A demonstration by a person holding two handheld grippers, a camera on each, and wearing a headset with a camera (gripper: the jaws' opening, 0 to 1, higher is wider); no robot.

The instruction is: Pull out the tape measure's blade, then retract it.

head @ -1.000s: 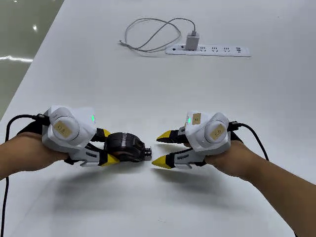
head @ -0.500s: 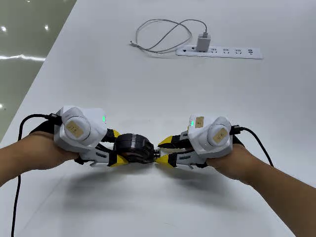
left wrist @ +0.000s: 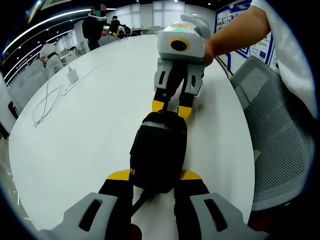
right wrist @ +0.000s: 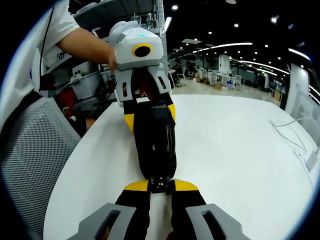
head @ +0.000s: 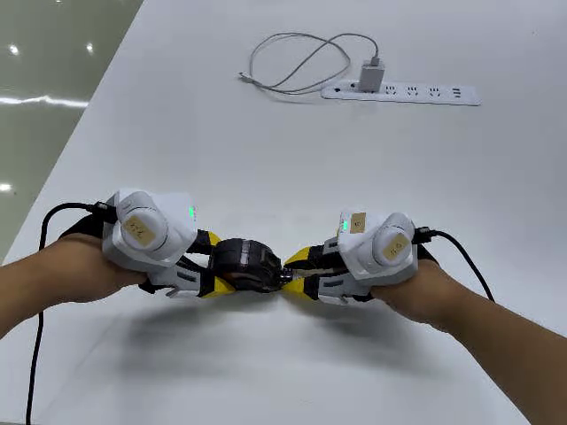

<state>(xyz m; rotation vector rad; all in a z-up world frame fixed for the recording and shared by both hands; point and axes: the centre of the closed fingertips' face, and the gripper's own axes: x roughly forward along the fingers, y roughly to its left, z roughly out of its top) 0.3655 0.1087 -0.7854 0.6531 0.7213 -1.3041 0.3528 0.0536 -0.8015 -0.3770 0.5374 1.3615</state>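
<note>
The right gripper (head: 293, 274) has moved in from the right and now pinches the front tip of the tape measure (head: 248, 263), at lower centre of the head view. The left gripper (head: 218, 264) is clamped on its black case.

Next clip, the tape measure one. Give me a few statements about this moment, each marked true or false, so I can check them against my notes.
1. The left claw grips the tape measure by its case. True.
2. The blade is drawn far out. False: the right claw sits right at the case's mouth, closed on the blade tip.
3. A charger is plugged into the power strip. True.
4. The tape measure's case is red. False: it is black.
</note>
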